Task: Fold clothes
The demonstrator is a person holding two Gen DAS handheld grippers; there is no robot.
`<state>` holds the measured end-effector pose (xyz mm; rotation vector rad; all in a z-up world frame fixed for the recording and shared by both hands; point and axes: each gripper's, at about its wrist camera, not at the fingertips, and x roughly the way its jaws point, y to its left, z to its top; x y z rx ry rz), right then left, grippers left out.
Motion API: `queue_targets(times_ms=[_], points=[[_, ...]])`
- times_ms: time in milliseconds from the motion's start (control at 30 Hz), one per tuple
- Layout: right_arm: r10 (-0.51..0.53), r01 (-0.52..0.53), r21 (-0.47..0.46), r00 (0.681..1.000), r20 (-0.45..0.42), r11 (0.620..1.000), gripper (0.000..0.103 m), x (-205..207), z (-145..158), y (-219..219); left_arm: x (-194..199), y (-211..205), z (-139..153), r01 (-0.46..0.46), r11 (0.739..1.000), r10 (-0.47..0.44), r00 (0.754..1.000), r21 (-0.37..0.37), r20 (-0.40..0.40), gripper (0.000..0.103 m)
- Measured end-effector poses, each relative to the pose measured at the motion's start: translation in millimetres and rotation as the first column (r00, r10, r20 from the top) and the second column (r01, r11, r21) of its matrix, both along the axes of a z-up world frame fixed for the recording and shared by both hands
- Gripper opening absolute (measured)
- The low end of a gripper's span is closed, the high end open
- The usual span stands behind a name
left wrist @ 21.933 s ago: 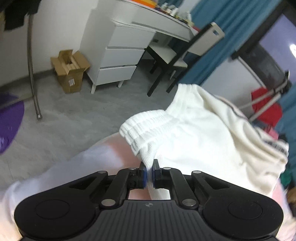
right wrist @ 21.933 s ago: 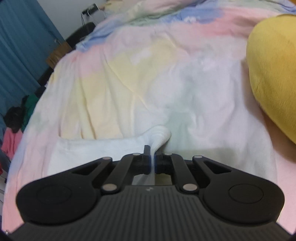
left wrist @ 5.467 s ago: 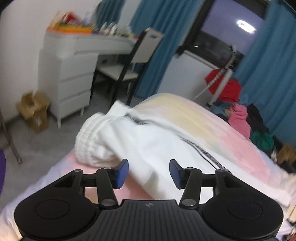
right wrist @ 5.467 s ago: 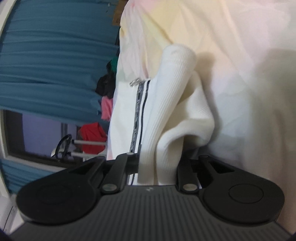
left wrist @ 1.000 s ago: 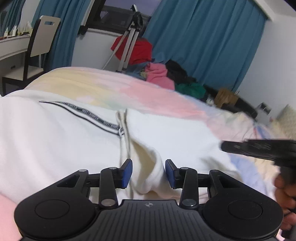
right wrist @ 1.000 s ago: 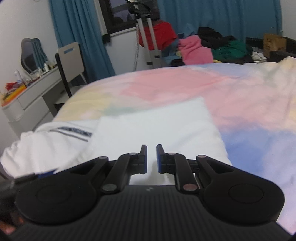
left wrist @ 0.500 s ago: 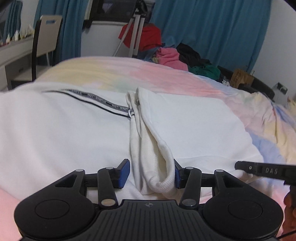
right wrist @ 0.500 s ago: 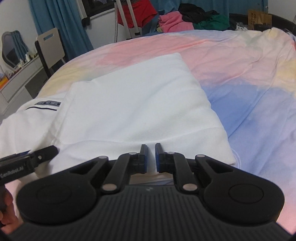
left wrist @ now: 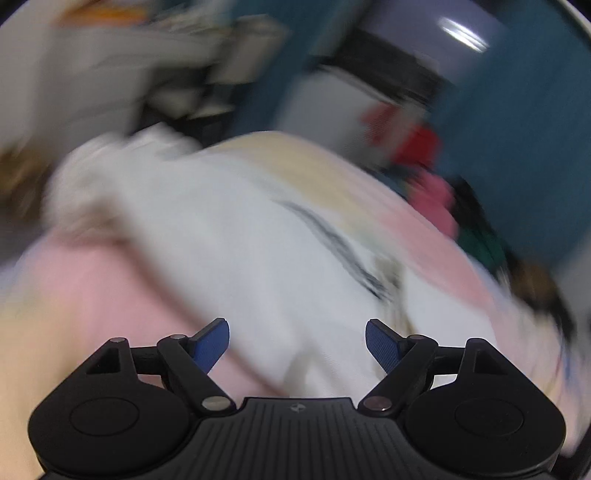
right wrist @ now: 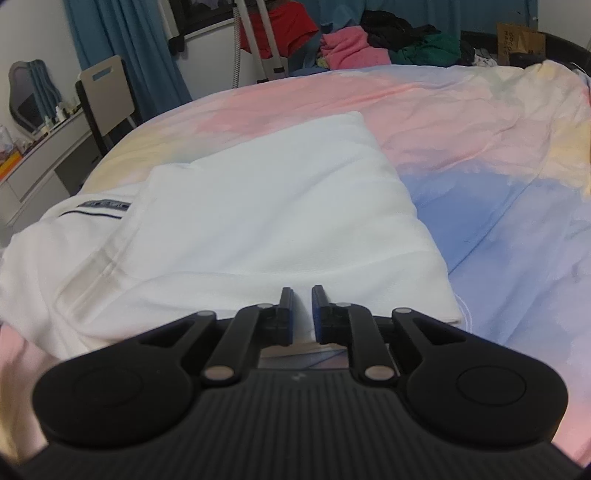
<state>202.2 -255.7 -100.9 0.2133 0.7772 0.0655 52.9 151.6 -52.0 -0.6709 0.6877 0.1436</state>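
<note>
A white garment with a dark striped band (right wrist: 258, 221) lies partly folded on the pastel bedspread (right wrist: 480, 155). In the right wrist view one half is folded over the other, and the band (right wrist: 105, 205) shows at the left. My right gripper (right wrist: 302, 295) hovers at the near edge of the fold, jaws nearly closed with a narrow gap and nothing between them. The left wrist view is motion-blurred. There the garment (left wrist: 258, 258) spreads ahead and my left gripper (left wrist: 297, 338) is wide open above its near edge, empty.
A pile of pink, green and black clothes (right wrist: 369, 44) and a red garment on a stand (right wrist: 280, 22) sit past the bed's far edge. A chair (right wrist: 107, 96) and white desk (right wrist: 40, 155) stand left. Blue curtains hang behind.
My left gripper has let go of the folded edge, opened wide and swung left fast, blurring its view. My right gripper has barely moved.
</note>
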Motion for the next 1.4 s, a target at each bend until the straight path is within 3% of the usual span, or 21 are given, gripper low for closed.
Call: queue_targets(times_ms=[33, 100, 167, 267, 400, 467, 567, 667, 767, 900, 1000, 1133, 1233, 1333, 1400], points=[[0.003, -0.003, -0.004, 1.000, 0.002, 1.000, 0.014, -1, 1, 1, -5, 17, -5, -0.055, 0.995, 0.055, 0.998, -0.084, -0.006, 0.083], [-0.001, 0.002, -0.008, 1.000, 0.010, 1.000, 0.014, -3, 2, 1, -13, 47, -15, -0.152, 0.960, 0.151, 0.988, -0.233, -0.025, 0.083], [-0.006, 0.006, -0.003, 1.000, 0.017, 1.000, 0.015, -6, 4, 0, -12, 65, -27, -0.209, 0.923, 0.202, 0.978, -0.323, -0.054, 0.083], [-0.015, 0.014, 0.029, 0.999, 0.029, 0.999, 0.021, -8, 6, -2, 0, 88, -45, -0.292, 0.865, 0.271, 0.956, -0.407, -0.111, 0.081], [-0.012, 0.009, 0.051, 0.998, 0.064, 0.999, 0.039, -9, 9, -1, 26, 118, -63, -0.378, 0.778, 0.359, 0.923, -0.502, -0.140, 0.076], [0.007, -0.010, 0.045, 0.997, 0.082, 0.999, 0.039, -9, 10, 3, 37, 130, -66, -0.395, 0.767, 0.388, 0.913, -0.506, -0.125, 0.072], [0.054, -0.060, 0.042, 0.991, 0.126, 0.997, 0.039, -11, 14, 13, 49, 146, -64, -0.410, 0.781, 0.414, 0.905, -0.470, -0.102, 0.061], [0.119, -0.125, 0.022, 0.977, 0.174, 0.992, 0.040, -12, 17, 30, 57, 160, -63, -0.406, 0.818, 0.411, 0.908, -0.407, -0.080, 0.045], [0.182, -0.179, -0.034, 0.967, 0.178, 0.983, 0.051, -7, 13, 50, 63, 155, -63, -0.390, 0.847, 0.400, 0.915, -0.361, -0.048, 0.027], [0.232, -0.220, -0.118, 0.968, 0.100, 0.968, 0.053, 9, -11, 67, 75, 130, -40, -0.369, 0.910, 0.379, 0.925, -0.191, 0.016, 0.017], [0.228, -0.218, -0.106, 0.968, 0.100, 0.970, 0.053, 11, -11, 65, 81, 104, -12, -0.345, 0.937, 0.349, 0.933, -0.055, 0.088, 0.015], [0.165, -0.163, -0.025, 0.981, 0.102, 0.986, 0.052, 11, 3, 48, 90, 61, 36, -0.314, 0.944, 0.288, 0.934, 0.101, 0.212, 0.014], [0.059, -0.057, -0.020, 0.993, 0.105, 0.998, 0.052, 8, 13, 30, 97, 15, 79, -0.298, 0.938, 0.235, 0.922, 0.176, 0.308, 0.013], [-0.055, 0.056, -0.009, 0.993, 0.107, 0.998, 0.052, 5, 23, 7, 111, -47, 122, -0.264, 0.921, 0.149, 0.917, 0.285, 0.370, 0.013], [-0.125, 0.120, 0.049, 0.986, 0.113, 0.992, 0.052, 2, 28, -16, 120, -97, 145, -0.238, 0.905, 0.080, 0.910, 0.353, 0.406, 0.013]])
